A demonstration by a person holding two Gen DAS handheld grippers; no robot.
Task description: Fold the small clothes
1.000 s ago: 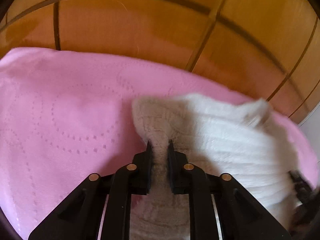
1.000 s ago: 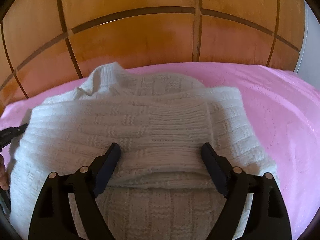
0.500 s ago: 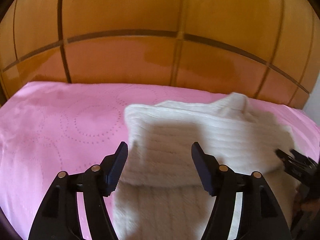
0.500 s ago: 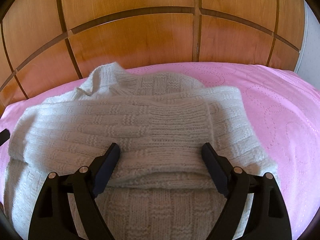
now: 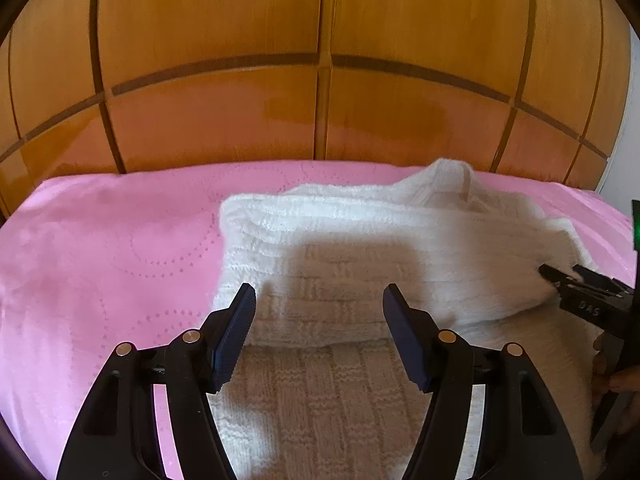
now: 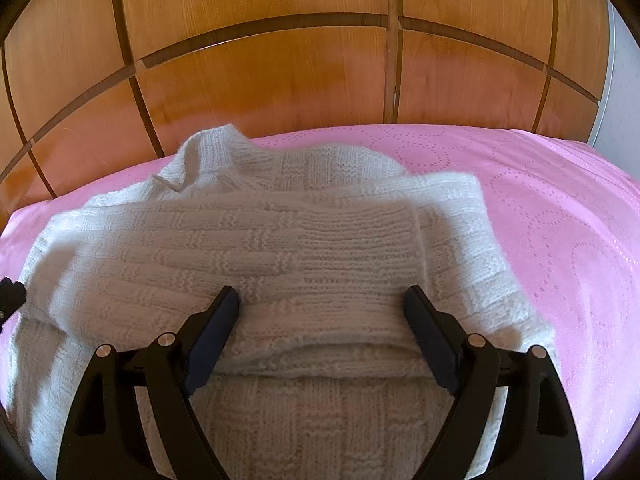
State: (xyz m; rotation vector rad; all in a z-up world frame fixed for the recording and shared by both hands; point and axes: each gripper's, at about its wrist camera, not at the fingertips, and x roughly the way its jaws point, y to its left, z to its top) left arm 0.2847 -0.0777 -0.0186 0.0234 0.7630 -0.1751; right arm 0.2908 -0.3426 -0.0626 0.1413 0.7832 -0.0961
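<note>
A white knitted sweater (image 5: 360, 264) lies on a pink bedspread (image 5: 100, 264), its sleeves folded across the body. My left gripper (image 5: 318, 334) is open and empty, held just above the sweater's left part. My right gripper (image 6: 320, 334) is open and empty over the sweater (image 6: 248, 248), its fingers on either side of the folded sleeve's lower edge. The right gripper's tip also shows in the left wrist view (image 5: 560, 280) at the sweater's right edge. The sweater's collar (image 6: 212, 152) points toward the headboard.
A glossy wooden panelled headboard (image 5: 320, 100) stands right behind the bed. A white wall (image 6: 616, 80) shows at the far right. The pink bedspread (image 6: 560, 220) extends to the left and right of the sweater.
My left gripper let go of the sweater's left edge, opened wide and pulled back and up. The sleeve now lies across the body. My right gripper stayed open and nearly still.
</note>
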